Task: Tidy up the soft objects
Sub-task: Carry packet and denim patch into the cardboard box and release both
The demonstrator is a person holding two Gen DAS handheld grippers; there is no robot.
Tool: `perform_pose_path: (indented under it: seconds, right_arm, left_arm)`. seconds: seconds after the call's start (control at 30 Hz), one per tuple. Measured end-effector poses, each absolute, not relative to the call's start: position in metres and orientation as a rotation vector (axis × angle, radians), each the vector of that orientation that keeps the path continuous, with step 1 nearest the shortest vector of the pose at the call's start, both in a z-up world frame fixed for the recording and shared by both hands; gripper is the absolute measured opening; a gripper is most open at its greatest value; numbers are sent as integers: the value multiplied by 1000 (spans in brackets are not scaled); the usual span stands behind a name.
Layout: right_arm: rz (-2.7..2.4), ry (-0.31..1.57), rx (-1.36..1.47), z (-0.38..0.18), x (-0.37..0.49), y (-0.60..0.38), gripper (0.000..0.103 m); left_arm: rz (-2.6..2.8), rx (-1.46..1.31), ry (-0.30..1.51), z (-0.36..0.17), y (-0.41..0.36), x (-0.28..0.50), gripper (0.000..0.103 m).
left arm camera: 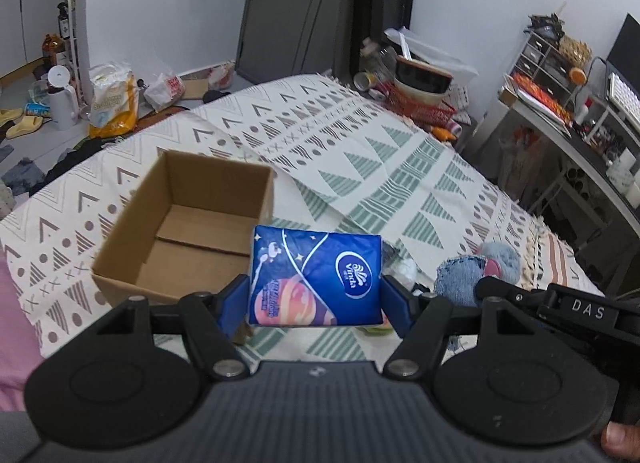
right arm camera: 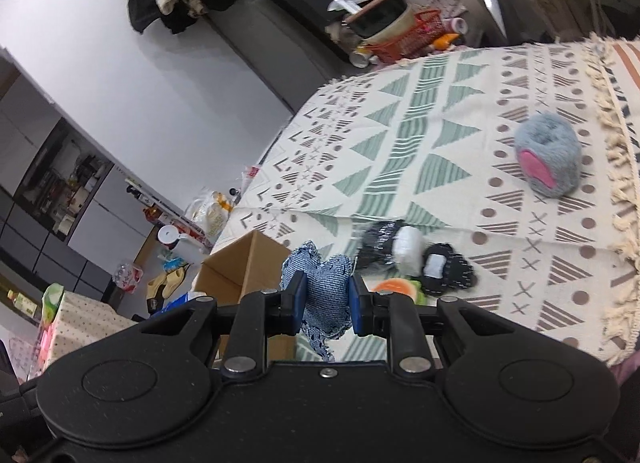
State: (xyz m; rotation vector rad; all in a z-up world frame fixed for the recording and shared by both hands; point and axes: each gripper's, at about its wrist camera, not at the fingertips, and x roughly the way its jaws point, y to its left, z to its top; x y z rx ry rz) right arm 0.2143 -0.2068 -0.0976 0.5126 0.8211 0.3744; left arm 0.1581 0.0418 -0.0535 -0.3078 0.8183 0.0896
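The open brown cardboard box on the patterned bed cover is seen empty, so nothing is judged packed yet. A blue plastic tissue pack, marked "Vinda", is gripped by the left tool beside the box. A frayed blue denim piece is clamped in the right tool. A grey-and-pink plush toy and black-and-white soft items are left on the bed. "DAS" is read on the right tool.

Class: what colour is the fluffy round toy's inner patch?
Pink, on the grey-blue fluffy round toy; clearest in the right wrist view.
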Motion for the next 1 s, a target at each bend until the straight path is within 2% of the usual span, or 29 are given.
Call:
perform_pose_path:
  seconds: [0.6, 1.0]
  right_arm:
    - [437, 849, 442, -88, 227, -124, 22]
    - [463, 911, 410, -95, 250, -73, 22]
  left_arm:
    - [195, -406, 809, -60, 137, 166, 69]
    - [226, -454, 909, -93, 177, 188, 69]
